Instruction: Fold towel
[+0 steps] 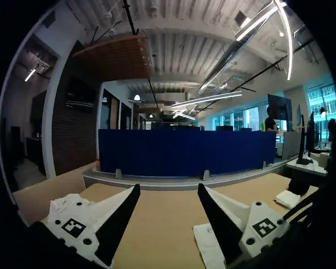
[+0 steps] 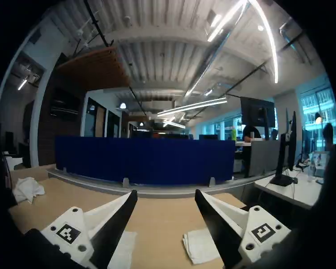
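**White towels on a pale wood surface, both claws gaping**

White cloth lies at several spots on the wooden surface (image 1: 168, 224). In the left gripper view, the left claw (image 1: 168, 185) stands wide open over bare wood with nothing between its fingers. A flat towel (image 1: 204, 242) spreads under its right-hand finger. The finger hides too much of this towel to tell its long axis. Well apart, near the surface's right-hand edge, a small folded towel (image 1: 286, 198) lies with its long side running across the view.

In the right gripper view, the right claw (image 2: 165, 191) is spread just as far and grips nothing. A folded stack (image 2: 196, 245) lies just beside its right-hand finger and seems to run away from the camera, though part of it is covered. A thin sheet of towel (image 2: 124, 249) lies flat under the left-hand finger. A crumpled towel (image 2: 28, 188) sits bunched at the far left edge, with no clear direction.

Each finger carries a black-and-white square code tag (image 2: 263, 233), a pattern rather than letters. A blue partition (image 1: 181, 152) closes off the back of the surface, and a monitor (image 2: 286, 148) stands on the neighbouring desk.
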The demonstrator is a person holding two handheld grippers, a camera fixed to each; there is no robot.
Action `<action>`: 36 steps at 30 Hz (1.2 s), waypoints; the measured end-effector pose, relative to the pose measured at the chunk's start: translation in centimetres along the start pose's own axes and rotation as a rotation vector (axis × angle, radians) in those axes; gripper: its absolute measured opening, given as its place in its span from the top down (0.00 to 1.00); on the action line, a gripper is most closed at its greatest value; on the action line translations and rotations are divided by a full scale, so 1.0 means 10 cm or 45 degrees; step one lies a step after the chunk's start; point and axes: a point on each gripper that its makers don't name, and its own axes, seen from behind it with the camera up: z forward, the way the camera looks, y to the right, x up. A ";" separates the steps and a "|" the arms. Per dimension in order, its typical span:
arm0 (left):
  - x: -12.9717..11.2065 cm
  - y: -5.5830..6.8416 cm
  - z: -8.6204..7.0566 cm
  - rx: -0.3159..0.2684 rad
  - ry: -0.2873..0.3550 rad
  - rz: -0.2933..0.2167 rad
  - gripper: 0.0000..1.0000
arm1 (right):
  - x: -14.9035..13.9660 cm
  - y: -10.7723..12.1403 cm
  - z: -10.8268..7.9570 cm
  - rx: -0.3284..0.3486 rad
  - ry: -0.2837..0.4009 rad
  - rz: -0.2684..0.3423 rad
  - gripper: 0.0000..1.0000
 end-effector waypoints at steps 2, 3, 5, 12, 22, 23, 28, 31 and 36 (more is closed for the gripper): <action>0.09 0.04 -0.02 -0.011 -0.015 -0.004 0.05 | 0.12 0.00 0.00 -0.003 -0.001 -0.003 0.00; 0.12 0.06 -0.02 -0.017 -0.026 -0.001 0.05 | 0.17 0.00 0.00 -0.003 -0.005 -0.004 0.00; 0.17 0.11 -0.02 -0.025 -0.048 0.010 0.05 | 0.23 -0.02 0.00 -0.001 -0.016 -0.006 0.01; 0.26 0.24 0.00 -0.077 -0.120 0.062 0.05 | 0.33 -0.12 0.04 0.048 -0.066 -0.032 0.00; 0.06 0.49 0.01 -0.230 -0.277 0.161 0.05 | 0.20 -0.56 0.00 0.309 -0.234 -0.102 0.00; 0.04 0.53 0.00 -0.251 -0.294 0.169 0.05 | 0.18 -0.60 -0.01 0.336 -0.255 -0.103 0.00; -0.08 0.75 -0.06 -0.386 -0.378 0.210 0.05 | 0.01 -0.81 -0.12 0.484 -0.393 -0.089 0.00; -0.15 0.83 -0.09 -0.443 -0.408 0.224 0.05 | -0.08 -0.89 -0.17 0.559 -0.468 -0.090 0.00; -0.29 0.93 -0.14 -0.508 -0.459 0.225 0.05 | -0.14 -0.96 -0.18 0.607 -0.522 -0.112 0.00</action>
